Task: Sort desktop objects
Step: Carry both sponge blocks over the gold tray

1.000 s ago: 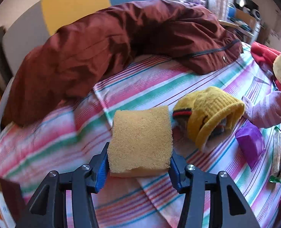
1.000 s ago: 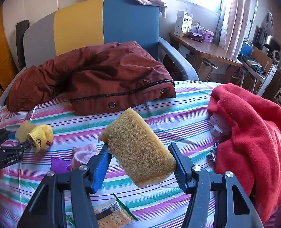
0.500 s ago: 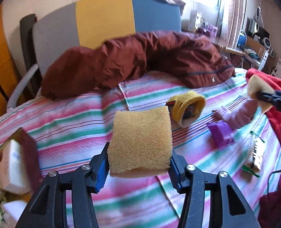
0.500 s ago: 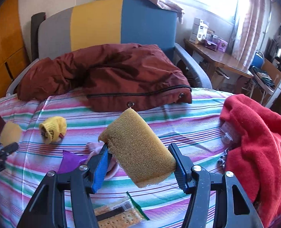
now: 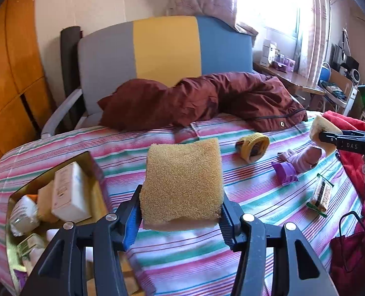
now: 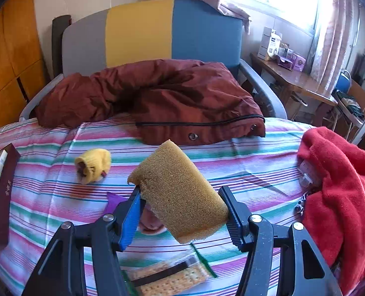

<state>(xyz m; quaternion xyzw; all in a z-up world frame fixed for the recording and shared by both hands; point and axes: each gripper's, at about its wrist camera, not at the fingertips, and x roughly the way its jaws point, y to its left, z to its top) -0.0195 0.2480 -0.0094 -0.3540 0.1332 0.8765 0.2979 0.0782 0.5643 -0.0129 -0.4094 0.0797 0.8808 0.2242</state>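
Pinching a yellow sponge between both pads, my left claw hangs above the striped cloth with the sponge square and flat between the jaws. My right claw likewise grips a second sponge, but that one sits skewed, its far corner tipped up and to the left.

Only the left view shows the open box at the left edge of the cloth, with a white carton and smaller wrapped packs inside. The right view catches just the box's dark wall at its left border. The left view also shows my right claw from outside, at the right edge, sponge end poking past its black fingers.

Both views show the maroon jacket heaped at the far side against the grey, yellow and blue chair back, the yellow knit sock on the cloth, and the cracker packet. The pink sock and purple wrapper lie clear in the left view; in the right view they are mostly hidden behind my sponge. The red fleece fills the right view's right side, with a clear plastic piece at its edge.
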